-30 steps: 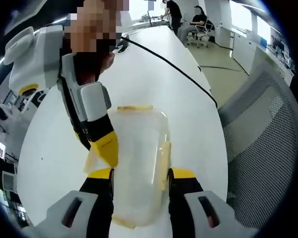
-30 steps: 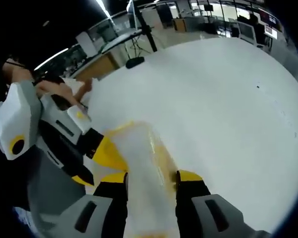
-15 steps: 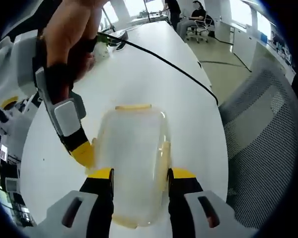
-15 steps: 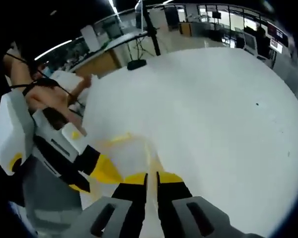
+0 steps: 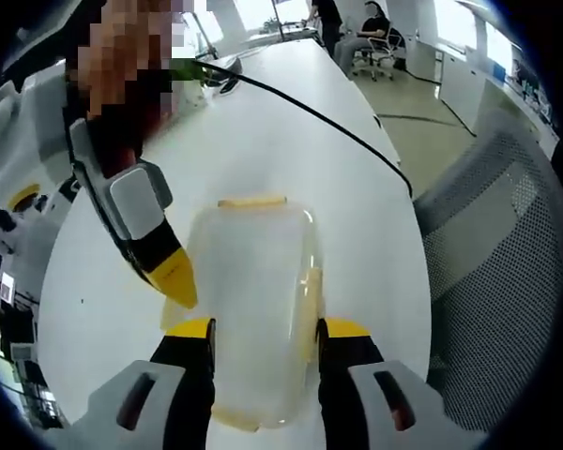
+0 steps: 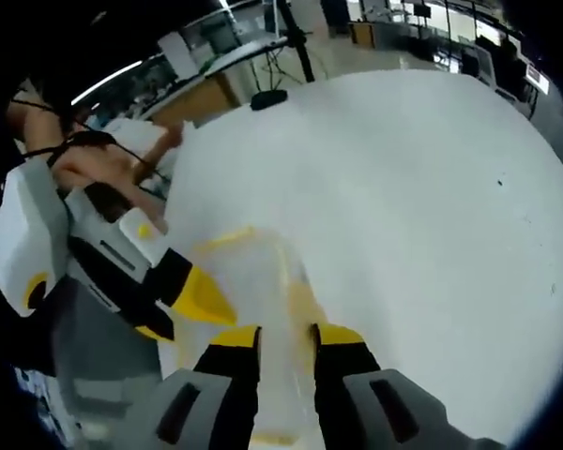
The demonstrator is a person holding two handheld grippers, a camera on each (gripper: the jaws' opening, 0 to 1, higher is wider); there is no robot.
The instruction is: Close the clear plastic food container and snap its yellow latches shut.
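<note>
The clear plastic food container lies with its lid on, on the white table. Yellow latches show at its far end and along its right side. My left gripper is shut on the container, one jaw against each long side. My right gripper comes in from the left, its yellow tip at the container's left edge. In the right gripper view, the right gripper has a narrow gap between its jaws, over the container's edge and a yellowish latch. The left gripper sits beside it.
A black cable runs along the table behind the container. A grey mesh chair stands at the table's right edge. A person's hand holds the left gripper. Bare tabletop spreads to the right in the right gripper view.
The right gripper's jaws went from wide apart to nearly together, then parted a little. Its tip has shifted slightly along the container's left edge. The left gripper and the container have stayed put.
</note>
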